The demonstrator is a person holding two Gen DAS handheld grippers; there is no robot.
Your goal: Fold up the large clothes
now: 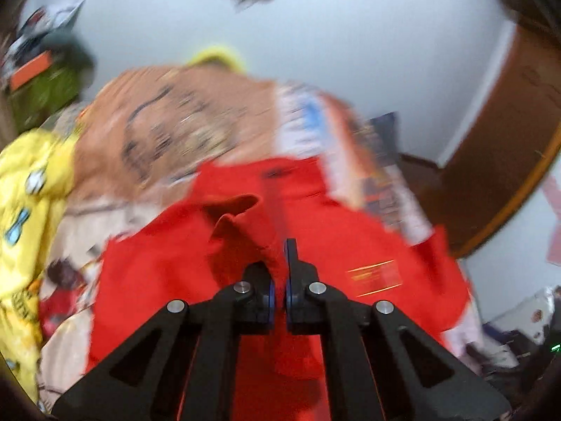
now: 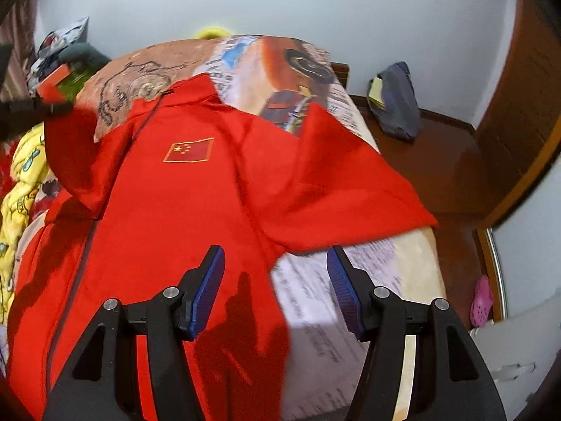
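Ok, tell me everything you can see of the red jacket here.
The red jacket is a smooth, slightly shiny zip-front garment with a dark zipper line, a stand-up collar and a flag patch on the chest. It lies front-up on the printed bedspread, one sleeve spread toward the bed's edge. The left tongs are shut on a bunched fold of it, lifting the other sleeve. The right tongs hover open over its hem side, not gripping.

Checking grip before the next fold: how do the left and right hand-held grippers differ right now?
The left hand-held gripper is shut, pinching a fold of the red jacket; the right hand-held gripper is open and holds nothing. The left view is motion-blurred, the right sharp. Both have blue pads and point at the jacket.
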